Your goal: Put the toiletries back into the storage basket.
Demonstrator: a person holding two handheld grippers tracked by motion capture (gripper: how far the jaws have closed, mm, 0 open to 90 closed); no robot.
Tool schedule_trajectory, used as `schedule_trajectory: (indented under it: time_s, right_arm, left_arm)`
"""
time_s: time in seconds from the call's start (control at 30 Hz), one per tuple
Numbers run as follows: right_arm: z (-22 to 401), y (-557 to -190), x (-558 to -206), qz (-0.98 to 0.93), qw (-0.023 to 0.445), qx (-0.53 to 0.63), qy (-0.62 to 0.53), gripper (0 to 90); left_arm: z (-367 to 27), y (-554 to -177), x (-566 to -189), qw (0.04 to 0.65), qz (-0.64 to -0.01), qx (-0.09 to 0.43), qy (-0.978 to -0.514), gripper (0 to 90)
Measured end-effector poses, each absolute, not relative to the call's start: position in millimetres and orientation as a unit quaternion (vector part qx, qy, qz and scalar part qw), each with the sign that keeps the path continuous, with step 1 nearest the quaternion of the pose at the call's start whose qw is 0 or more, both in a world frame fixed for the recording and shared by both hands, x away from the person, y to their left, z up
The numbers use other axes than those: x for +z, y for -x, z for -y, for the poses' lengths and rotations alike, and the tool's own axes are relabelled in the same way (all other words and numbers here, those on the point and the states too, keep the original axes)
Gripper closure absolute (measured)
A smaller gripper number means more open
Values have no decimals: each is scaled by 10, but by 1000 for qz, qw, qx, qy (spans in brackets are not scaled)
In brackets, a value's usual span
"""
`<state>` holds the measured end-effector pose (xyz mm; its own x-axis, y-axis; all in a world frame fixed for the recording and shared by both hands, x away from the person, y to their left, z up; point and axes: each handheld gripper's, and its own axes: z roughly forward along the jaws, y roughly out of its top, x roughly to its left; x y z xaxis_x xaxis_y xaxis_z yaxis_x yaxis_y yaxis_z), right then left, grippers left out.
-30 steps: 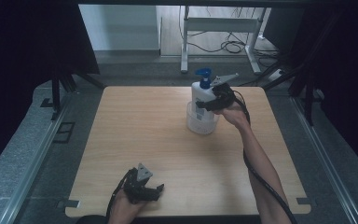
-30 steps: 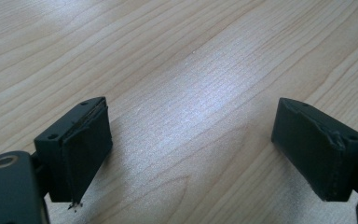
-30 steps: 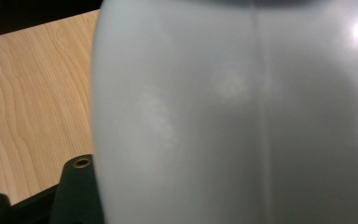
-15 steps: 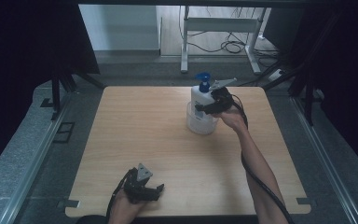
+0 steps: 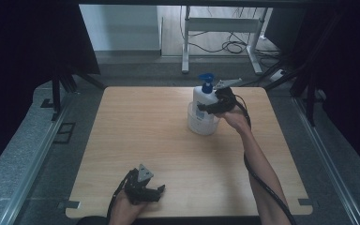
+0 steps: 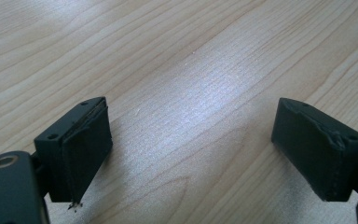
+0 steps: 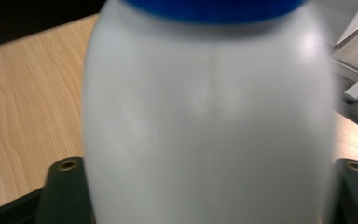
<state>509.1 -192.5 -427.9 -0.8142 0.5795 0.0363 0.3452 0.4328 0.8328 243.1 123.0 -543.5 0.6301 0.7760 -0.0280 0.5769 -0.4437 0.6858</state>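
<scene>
Up close I see a white bottle (image 7: 209, 126) with a blue cap edge (image 7: 209, 9) at the top, blurred. My right tool (image 7: 209, 186) has just been opening; its black jaws flank the bottle's sides low down. The wooden bench (image 7: 28, 93) lies behind, left.

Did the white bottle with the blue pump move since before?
No. The white bottle stands in the clear cup at the same spot near the table's far edge, unchanged in the high view.
</scene>
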Motion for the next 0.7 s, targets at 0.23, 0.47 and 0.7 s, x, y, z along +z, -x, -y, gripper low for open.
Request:
schedule_trajectory:
  time_s: [0.23, 0.47, 0.7]
  right_arm:
    - [1998, -5045, -4231, -824, 138, 468, -288, 154]
    - [2044, -4992, -4175, -821, 147, 468, -292, 127]
    - [2029, -4930, -4101, -826, 153, 457, -292, 93]
  left_arm:
    - [-1231, -2431, -5435, 339, -404, 147, -837, 114]
    - [-1230, -2433, -5436, 339, -404, 147, -837, 113]
    - [-1229, -2433, -5435, 339, -404, 147, -837, 114]
